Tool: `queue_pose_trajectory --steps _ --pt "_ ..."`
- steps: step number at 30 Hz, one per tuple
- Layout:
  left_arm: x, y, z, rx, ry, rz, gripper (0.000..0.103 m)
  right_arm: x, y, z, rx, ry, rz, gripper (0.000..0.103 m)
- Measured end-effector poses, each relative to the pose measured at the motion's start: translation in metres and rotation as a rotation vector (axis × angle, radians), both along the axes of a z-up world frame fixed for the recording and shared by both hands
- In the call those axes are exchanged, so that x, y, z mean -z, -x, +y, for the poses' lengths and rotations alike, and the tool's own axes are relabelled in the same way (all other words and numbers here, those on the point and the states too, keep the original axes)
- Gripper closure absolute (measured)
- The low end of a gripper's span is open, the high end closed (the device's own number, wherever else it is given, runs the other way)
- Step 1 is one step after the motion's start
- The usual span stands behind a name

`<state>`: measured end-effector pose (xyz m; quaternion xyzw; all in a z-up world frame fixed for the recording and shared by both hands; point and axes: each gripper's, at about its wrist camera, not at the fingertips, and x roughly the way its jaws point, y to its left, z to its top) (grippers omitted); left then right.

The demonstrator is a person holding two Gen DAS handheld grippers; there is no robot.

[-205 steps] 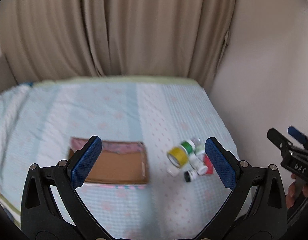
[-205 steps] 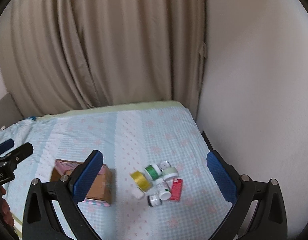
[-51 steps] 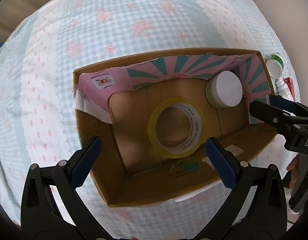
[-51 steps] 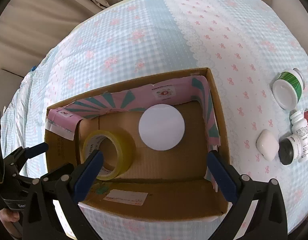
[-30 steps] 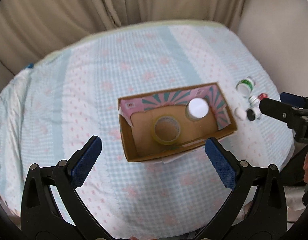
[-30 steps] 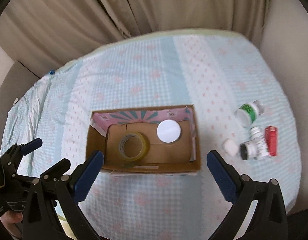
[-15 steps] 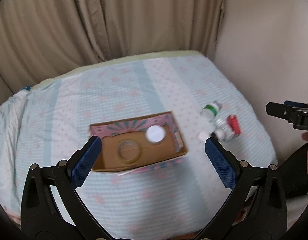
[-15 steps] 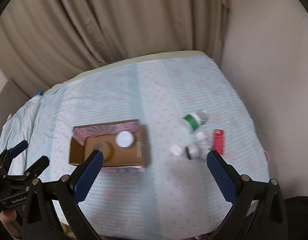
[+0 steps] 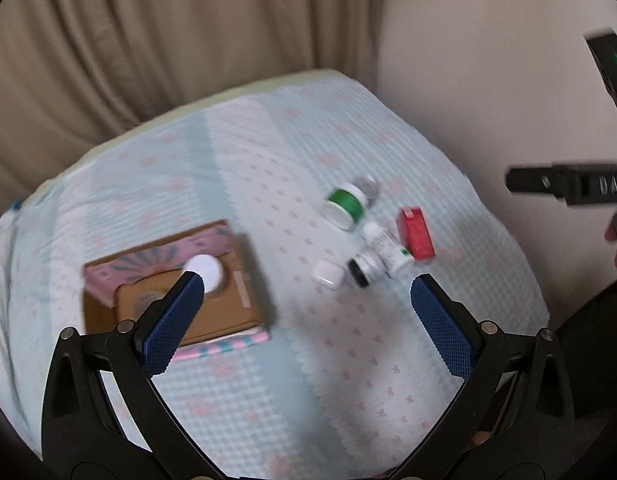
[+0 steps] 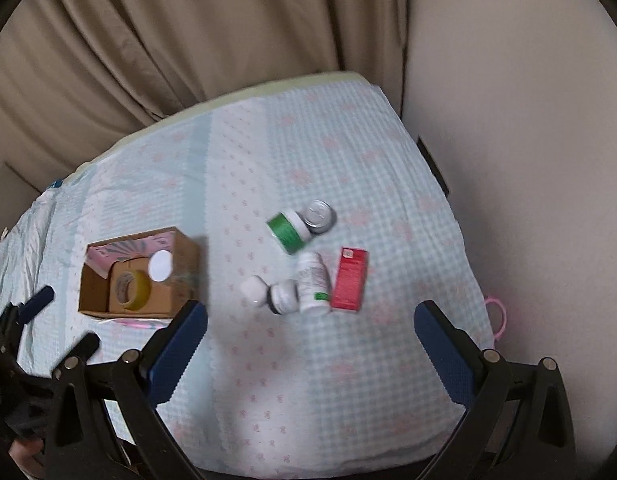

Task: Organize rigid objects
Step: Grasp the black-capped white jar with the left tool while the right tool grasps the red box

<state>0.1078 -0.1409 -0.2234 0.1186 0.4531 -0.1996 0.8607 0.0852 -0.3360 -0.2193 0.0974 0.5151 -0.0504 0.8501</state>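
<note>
An open cardboard box (image 10: 180,276) (image 9: 244,300) sits on the bed's left side, holding a yellow tape roll (image 10: 130,288) and a white round lid (image 10: 159,266) (image 9: 206,270). To its right lie a green-labelled jar (image 10: 288,230) (image 9: 346,204), a silver-topped jar (image 10: 320,214), a white bottle (image 10: 313,278) (image 9: 390,250), a black-capped jar (image 10: 282,298) (image 9: 362,270), a small white case (image 10: 253,290) (image 9: 327,274) and a red box (image 10: 350,280) (image 9: 415,234). My left gripper (image 9: 308,316) and right gripper (image 10: 310,344) are both open, empty and held high above the bed.
The bed has a light blue checked cover (image 10: 308,380) with pink bows. Beige curtains (image 10: 188,40) hang behind, and a cream wall (image 10: 528,160) borders the right side. A pink loop (image 10: 496,316) hangs at the bed's right edge.
Both grippers have swung right from above the box toward the loose items. The tape roll and white lid, once in the pile, now lie in the box.
</note>
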Motion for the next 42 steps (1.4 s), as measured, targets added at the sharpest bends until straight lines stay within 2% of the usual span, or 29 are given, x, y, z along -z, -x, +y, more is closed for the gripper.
queue_pose_trajectory --steps 9,16,21,24,26,28,32,35,37,40,42 --pt "0.111 -0.046 -0.073 0.309 -0.113 0.101 0.0 0.086 -0.039 -0.055 0.084 -0.06 0.085 0.0" --pt "0.178 -0.078 -0.1 0.433 -0.166 0.171 0.0 0.157 -0.076 -0.076 0.136 -0.101 0.151 0.0" --pt "0.221 -0.098 -0.116 0.484 -0.197 0.26 0.001 0.198 -0.094 -0.078 0.163 -0.133 0.211 0.006" --pt "0.238 -0.103 -0.126 0.533 -0.208 0.289 0.002 0.218 -0.104 -0.075 0.159 -0.125 0.249 0.006" --pt "0.248 -0.105 -0.134 0.577 -0.222 0.302 0.002 0.229 -0.11 -0.074 0.155 -0.132 0.273 0.012" --pt "0.254 -0.108 -0.139 0.602 -0.225 0.312 0.005 0.238 -0.114 -0.074 0.153 -0.145 0.292 0.016" --pt "0.266 -0.111 -0.147 0.647 -0.224 0.343 0.009 0.253 -0.123 -0.075 0.16 -0.156 0.322 0.018" --pt "0.276 -0.109 -0.15 0.672 -0.256 0.352 0.03 0.262 -0.126 -0.075 0.164 -0.168 0.342 0.032" --pt "0.281 -0.111 -0.152 0.67 -0.258 0.372 0.033 0.265 -0.127 -0.076 0.172 -0.167 0.35 0.037" --pt "0.282 -0.113 -0.153 0.667 -0.256 0.366 0.042 0.274 -0.13 -0.075 0.167 -0.181 0.38 0.057" --pt "0.28 -0.116 -0.153 0.665 -0.252 0.367 0.043 0.279 -0.129 -0.075 0.173 -0.173 0.394 0.06"
